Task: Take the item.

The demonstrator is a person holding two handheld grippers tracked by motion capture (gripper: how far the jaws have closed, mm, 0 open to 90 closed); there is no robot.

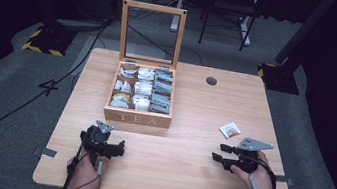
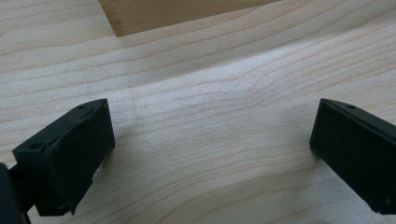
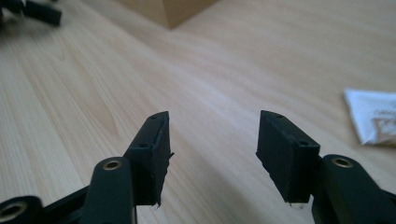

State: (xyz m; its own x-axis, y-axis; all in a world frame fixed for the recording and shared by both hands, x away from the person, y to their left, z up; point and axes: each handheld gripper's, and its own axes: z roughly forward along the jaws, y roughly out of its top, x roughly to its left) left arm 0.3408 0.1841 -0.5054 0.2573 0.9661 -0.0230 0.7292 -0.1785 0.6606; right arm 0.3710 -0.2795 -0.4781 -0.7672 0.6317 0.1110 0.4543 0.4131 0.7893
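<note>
At the near edge of the table [image 1: 179, 177], the left gripper [image 1: 107, 147] stands wide open and the right gripper [image 1: 220, 152] roughly half open, both empty and resting low over bare wood. Just beyond the right gripper lies a loose tea sachet [image 1: 230, 130], judged light, thin and crushable, best pinched gently across one edge; farther off stands the open tea box [image 1: 137, 118], its compartments stocked with sachets

Tea box [image 1: 139, 101] at table [image 1: 179, 177] centre, toward twelve. Sachet [image 1: 230, 130] at three o'clock of it. Left gripper [image 1: 107, 146] at seven, right gripper [image 1: 218, 151] at four.
</note>
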